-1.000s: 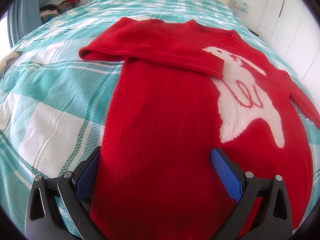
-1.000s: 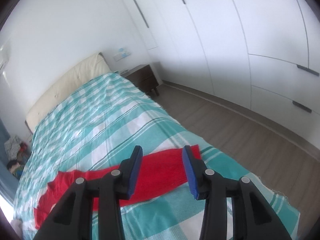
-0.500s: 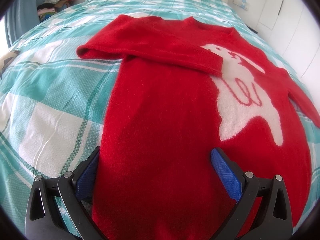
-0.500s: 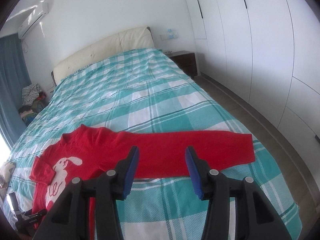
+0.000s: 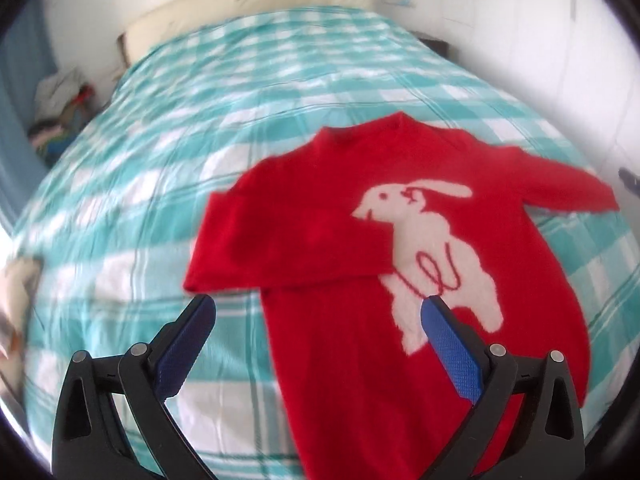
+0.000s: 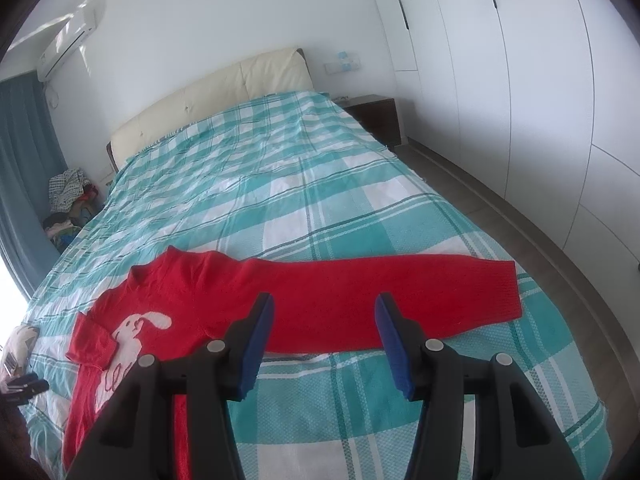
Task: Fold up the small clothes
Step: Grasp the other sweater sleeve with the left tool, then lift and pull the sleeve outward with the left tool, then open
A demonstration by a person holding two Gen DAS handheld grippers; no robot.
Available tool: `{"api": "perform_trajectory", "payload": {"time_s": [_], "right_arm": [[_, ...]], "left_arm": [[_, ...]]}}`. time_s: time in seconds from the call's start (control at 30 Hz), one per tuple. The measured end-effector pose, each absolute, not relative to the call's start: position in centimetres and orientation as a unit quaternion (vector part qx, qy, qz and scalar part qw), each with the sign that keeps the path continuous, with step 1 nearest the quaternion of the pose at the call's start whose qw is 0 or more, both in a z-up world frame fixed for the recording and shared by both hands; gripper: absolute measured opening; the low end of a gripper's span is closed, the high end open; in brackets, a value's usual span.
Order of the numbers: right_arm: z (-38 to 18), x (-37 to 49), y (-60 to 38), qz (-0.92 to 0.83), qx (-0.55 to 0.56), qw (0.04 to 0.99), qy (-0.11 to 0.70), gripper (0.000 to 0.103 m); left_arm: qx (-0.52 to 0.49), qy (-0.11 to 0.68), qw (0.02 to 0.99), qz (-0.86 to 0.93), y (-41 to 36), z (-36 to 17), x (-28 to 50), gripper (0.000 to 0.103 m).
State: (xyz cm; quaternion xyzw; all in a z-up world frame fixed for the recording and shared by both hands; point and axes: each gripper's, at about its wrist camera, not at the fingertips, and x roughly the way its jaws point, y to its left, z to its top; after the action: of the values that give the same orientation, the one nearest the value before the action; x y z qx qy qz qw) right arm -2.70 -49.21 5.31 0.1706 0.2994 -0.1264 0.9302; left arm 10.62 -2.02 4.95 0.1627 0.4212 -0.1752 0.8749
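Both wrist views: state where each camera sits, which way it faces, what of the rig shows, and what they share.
Left wrist: behind the left claw, angled down at the red sweater; one sleeve lies folded across the chest; jaws apart, empty.
Right wrist: behind the right claw, facing up the bed toward the headboard, over the outstretched sleeve; jaws opening, empty.
Shared: sweater, white rabbit, checked bedspread.

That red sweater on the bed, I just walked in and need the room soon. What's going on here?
A person with a gripper in each hand is partway through folding the sweater, which lies flat on the checked bedspread. One sleeve is already folded across the chest; the other sleeve lies stretched straight out. The left gripper is open above the sweater, holding nothing. The right gripper hangs over the outstretched sleeve, jaws opening, nothing between them.
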Motion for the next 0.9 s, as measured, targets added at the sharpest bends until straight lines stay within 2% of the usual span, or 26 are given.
{"api": "perform_trajectory", "payload": {"time_s": [0.13, 0.2, 0.23, 0.4, 0.43, 0.47, 0.5, 0.53, 0.57, 0.7, 0.8, 0.9], "right_arm": [[5.0, -2.6, -48.9, -0.127, 0.164, 0.929, 0.306, 0.053], [4.9, -2.7, -49.1, -0.13, 0.167, 0.928, 0.306, 0.053], [4.9, -2.7, -49.3, -0.131, 0.169, 0.928, 0.306, 0.053], [4.8, -2.9, -49.9, -0.132, 0.187, 0.925, 0.304, 0.053], [4.8, -2.9, -50.0, -0.132, 0.189, 0.925, 0.304, 0.053], [4.8, -2.9, -49.9, -0.131, 0.189, 0.925, 0.303, 0.053], [4.8, -2.9, -50.0, -0.131, 0.188, 0.925, 0.304, 0.053], [4.8, -2.9, -49.9, -0.131, 0.185, 0.925, 0.304, 0.053], [4.8, -2.8, -49.7, -0.13, 0.181, 0.926, 0.305, 0.053], [4.7, -2.5, -49.3, -0.127, 0.171, 0.926, 0.31, 0.053], [4.6, -2.4, -48.9, -0.125, 0.168, 0.926, 0.314, 0.053], [4.5, -2.3, -48.8, -0.124, 0.164, 0.926, 0.316, 0.053]], "left_arm": [[0.287, 0.427, 0.828, -0.22, -6.2, 1.3, 12.5, 0.101], [0.35, 0.424, 0.801, -0.238, -7.9, -1.1, 12.3, 0.094], [0.373, 0.423, 0.789, -0.243, -8.4, -2.0, 12.0, 0.086], [0.373, 0.445, 0.776, -0.244, -9.2, -4.5, 14.0, 0.073], [0.358, 0.451, 0.78, -0.247, -9.1, -4.5, 14.6, 0.065], [0.34, 0.459, 0.781, -0.251, -8.9, -4.5, 15.1, 0.051], [0.322, 0.467, 0.783, -0.255, -8.6, -4.5, 15.5, 0.042], [0.306, 0.473, 0.786, -0.254, -8.3, -4.4, 16.1, 0.021], [0.295, 0.475, 0.791, -0.249, -8.1, -4.3, 16.4, 0.007], [0.241, 0.456, 0.821, -0.245, -6.2, -2.6, 16.7, 0.003], [0.105, 0.434, 0.873, -0.196, 0.1, 1.3, 18.7, 0.003], [-0.045, 0.4, 0.91, -0.102, 9.9, 4.5, 19.8, 0.003]]}}
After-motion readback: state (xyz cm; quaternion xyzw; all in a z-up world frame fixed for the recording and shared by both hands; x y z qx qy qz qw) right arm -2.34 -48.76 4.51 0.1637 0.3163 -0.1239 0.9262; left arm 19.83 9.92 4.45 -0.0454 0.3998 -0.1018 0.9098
